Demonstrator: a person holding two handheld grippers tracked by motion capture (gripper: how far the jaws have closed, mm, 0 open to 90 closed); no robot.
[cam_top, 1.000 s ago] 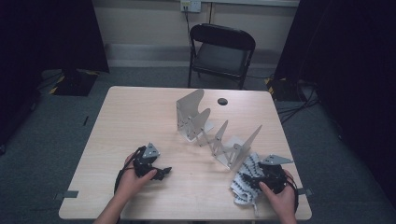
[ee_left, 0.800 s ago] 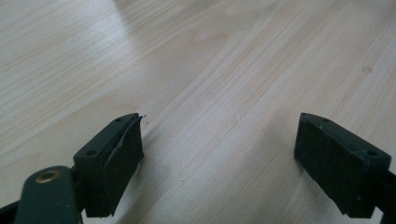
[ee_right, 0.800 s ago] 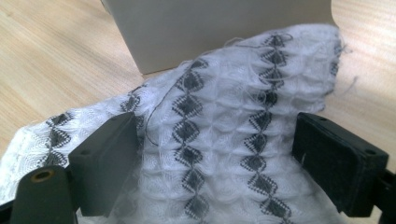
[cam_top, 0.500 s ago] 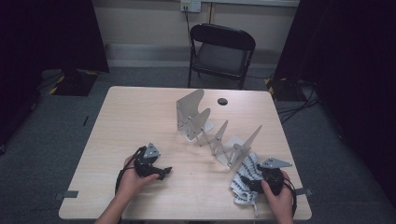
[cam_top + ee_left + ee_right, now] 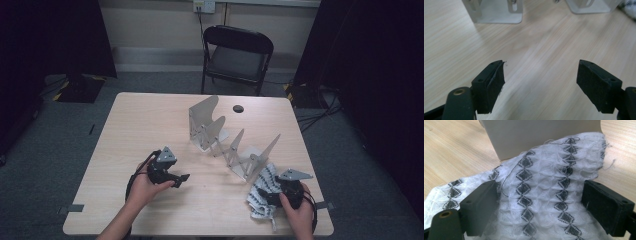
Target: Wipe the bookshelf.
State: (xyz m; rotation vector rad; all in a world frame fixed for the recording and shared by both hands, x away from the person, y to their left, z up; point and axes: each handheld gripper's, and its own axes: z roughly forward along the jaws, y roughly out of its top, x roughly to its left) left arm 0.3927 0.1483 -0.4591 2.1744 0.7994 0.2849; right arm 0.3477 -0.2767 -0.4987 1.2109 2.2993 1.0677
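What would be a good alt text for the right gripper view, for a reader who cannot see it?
A white cloth with rows of black diamonds lies bunched between the open black jaws of the right gripper. Behind it a pale metal plate stands on the light wooden table.

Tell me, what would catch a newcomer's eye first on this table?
Probably the zigzag metal rack standing across the middle of the wooden table. Next, the white cloth with black diamonds bunched at the near right corner, lying between the wide jaws of the right gripper. The left gripper hangs open over bare wood.
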